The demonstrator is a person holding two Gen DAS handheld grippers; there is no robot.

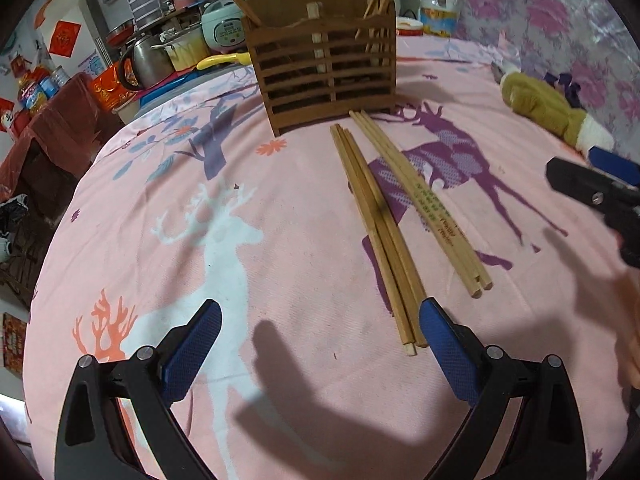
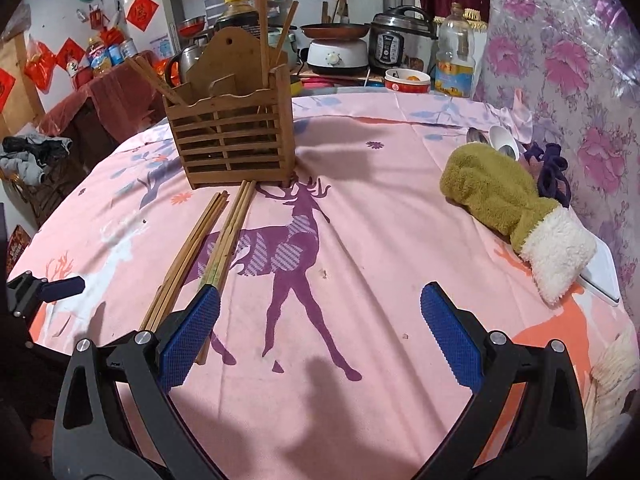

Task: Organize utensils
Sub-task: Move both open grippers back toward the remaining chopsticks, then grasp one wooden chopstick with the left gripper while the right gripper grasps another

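Overhead, both spread, empty tools (image 1: 320,344) (image 2: 320,328) hover above the pink deer-print cloth (image 2: 380,240) fronting cluttered kitchen shelves.

The holder (image 2: 234,136) is slatted brown wood, matt and worn-looking. The chopsticks (image 1: 378,232) on the cloth are pale bare wood, matt; one bundle (image 1: 424,204) carries green printed marks. The cloth (image 2: 380,240) is pink woven fabric, matt, printed with deer. The left gripper (image 1: 320,344) and right gripper (image 2: 320,332) have smooth black plastic arms, small shiny metal pins, and blue pads (image 2: 188,336) with a rough, knurled rubbery texture. The mitten (image 2: 496,196) is fuzzy olive fleece with a woolly white cuff. Behind, a pot (image 1: 146,56) is glossy metal, and the bottle (image 2: 454,56) is clear glossy plastic.
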